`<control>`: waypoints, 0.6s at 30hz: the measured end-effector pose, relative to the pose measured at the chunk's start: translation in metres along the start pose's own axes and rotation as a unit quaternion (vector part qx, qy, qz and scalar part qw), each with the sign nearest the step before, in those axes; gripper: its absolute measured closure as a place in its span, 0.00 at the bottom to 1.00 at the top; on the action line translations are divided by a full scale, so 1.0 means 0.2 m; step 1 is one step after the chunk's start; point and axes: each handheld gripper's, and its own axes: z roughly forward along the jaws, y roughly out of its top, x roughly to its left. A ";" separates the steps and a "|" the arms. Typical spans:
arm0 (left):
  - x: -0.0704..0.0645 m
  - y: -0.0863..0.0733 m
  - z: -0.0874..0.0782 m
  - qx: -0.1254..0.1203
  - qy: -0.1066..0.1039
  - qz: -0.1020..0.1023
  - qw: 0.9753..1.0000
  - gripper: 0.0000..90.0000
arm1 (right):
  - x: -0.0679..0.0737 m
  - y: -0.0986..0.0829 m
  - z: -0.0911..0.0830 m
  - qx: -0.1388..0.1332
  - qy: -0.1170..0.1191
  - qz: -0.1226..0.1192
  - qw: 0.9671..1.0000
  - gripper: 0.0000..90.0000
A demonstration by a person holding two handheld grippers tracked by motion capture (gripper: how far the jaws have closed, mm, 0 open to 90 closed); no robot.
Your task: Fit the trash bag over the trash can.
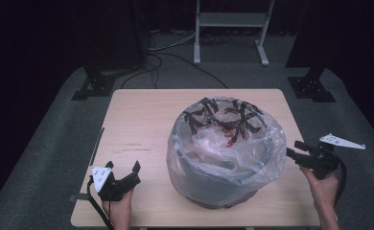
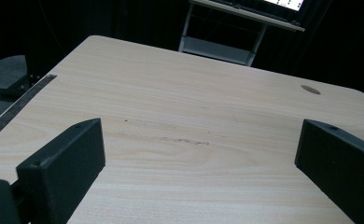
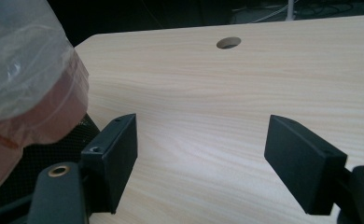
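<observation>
Bright tabletop, dark surroundings, soft focus.

the plastic bag veils the bin beneath it, and the right gripper view crops both at its left edge.

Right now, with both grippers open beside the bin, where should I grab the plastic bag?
Probably the plastic bag's loose skirt folded over the bin's rim, on the right. The right gripper already points at it from that side; the film there hangs slack enough to pinch.
</observation>
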 end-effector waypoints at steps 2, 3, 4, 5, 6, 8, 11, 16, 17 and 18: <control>0.00 0.00 0.00 0.001 0.000 0.000 1.000 0.01 | -0.01 -0.02 -0.01 0.000 0.000 0.004 1.000 0.28; 0.00 0.00 0.00 0.001 -0.001 0.000 1.000 0.01 | -0.01 -0.03 -0.01 0.000 -0.001 0.005 1.000 0.28; 0.00 0.00 0.00 0.002 -0.001 0.001 1.000 0.01 | -0.02 -0.04 -0.01 0.001 -0.001 0.007 1.000 0.28; -0.01 0.00 0.00 0.002 -0.001 0.002 1.000 0.01 | -0.02 -0.05 -0.01 0.002 -0.001 0.009 1.000 0.28; -0.01 0.00 0.00 0.000 -0.001 0.001 1.000 0.01 | -0.02 -0.06 -0.02 0.004 -0.002 0.010 1.000 0.28; -0.01 0.00 0.00 -0.001 0.000 0.002 1.000 0.01 | -0.03 -0.08 -0.02 0.006 -0.002 0.014 1.000 0.28; -0.01 0.00 0.00 0.000 0.000 0.003 1.000 0.01 | -0.04 -0.11 -0.01 0.014 -0.002 0.018 1.000 0.28; -0.01 0.00 0.00 0.001 -0.001 0.005 1.000 0.01 | -0.05 -0.15 -0.01 0.021 -0.005 0.023 1.000 0.28; -0.01 0.00 0.00 0.002 -0.001 0.006 1.000 0.01 | -0.05 -0.16 -0.02 0.022 -0.005 0.024 0.999 0.28; -0.01 0.00 0.00 0.002 -0.001 0.006 1.000 0.01 | -0.05 -0.17 -0.02 0.023 -0.006 0.024 0.999 0.28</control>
